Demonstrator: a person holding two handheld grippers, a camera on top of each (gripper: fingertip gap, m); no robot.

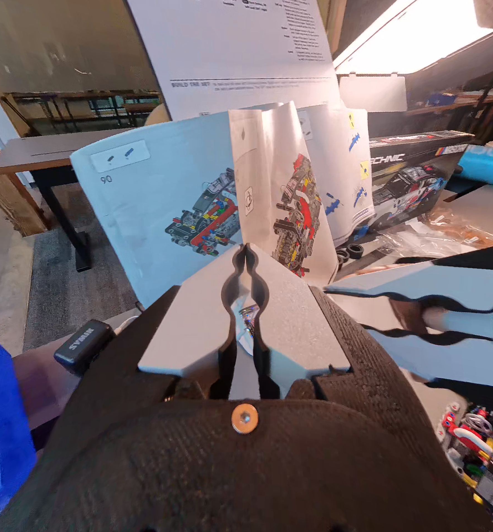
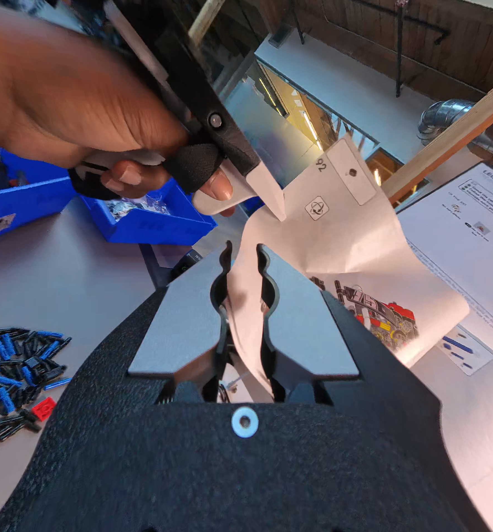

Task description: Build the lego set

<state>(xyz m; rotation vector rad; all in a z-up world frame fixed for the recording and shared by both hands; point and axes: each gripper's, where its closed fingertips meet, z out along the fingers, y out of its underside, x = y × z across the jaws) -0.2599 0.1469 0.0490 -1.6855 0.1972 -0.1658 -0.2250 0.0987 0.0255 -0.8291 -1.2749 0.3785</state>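
The instruction booklet [image 1: 153, 216] stands open ahead of me. One of its pages [image 1: 271, 178] is lifted and curled, with a red and grey model drawn on it. My left gripper [image 1: 245, 248] is shut, its tips pinching that page's edge; in the right wrist view [image 2: 280, 213] a hand [image 2: 66, 100] holds it at the page [image 2: 340, 230]. My right gripper [image 2: 244, 249] is open. The page runs down between its fingers, and the pads do not press on it. Its fingers [image 1: 412, 279] show blurred at the right of the left wrist view.
Blue bins [image 2: 153, 227] stand at the left. A pile of black and blue pins [image 2: 15, 362] and a red piece [image 2: 43, 408] lie on the table. The set's box [image 1: 412, 178], black tyres [image 1: 352, 250], plastic bags [image 1: 441, 239] and the part-built model [image 1: 475, 440] are at the right. My right fingertips sit around 6 cm from my left ones. The red piece [image 2: 43, 408] sits 25 cm or so from the ends of my right fingers.
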